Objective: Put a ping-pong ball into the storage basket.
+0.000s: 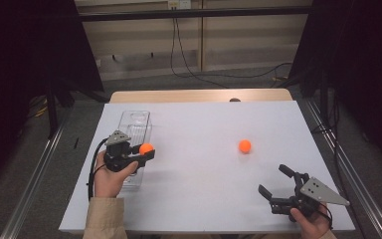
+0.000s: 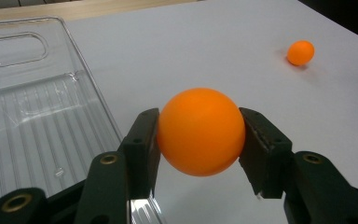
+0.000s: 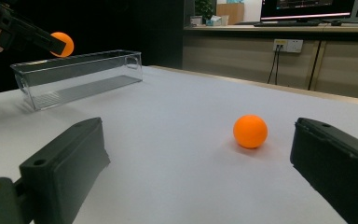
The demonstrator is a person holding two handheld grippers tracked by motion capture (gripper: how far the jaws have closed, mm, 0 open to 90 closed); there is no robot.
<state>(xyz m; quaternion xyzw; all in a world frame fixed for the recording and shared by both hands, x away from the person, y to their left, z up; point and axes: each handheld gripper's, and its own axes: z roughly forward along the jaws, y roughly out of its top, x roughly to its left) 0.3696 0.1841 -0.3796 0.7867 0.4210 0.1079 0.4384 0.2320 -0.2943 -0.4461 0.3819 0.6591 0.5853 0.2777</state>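
The left gripper [image 1: 146,151] clamps an orange ball [image 2: 200,131] just above the clear bin [image 1: 135,130] near the tabletop's [image 1: 204,189] left edge. The right gripper [image 1: 276,182], jaws apart and holding nothing, rests near the front right corner; a second orange ball [image 1: 245,146] lies beyond it.

No legible text, label, brand, number or sign appears on any surface. The lit computer monitors [image 3: 307,7] on the wooden counter carry screen content too small and blurred to read.
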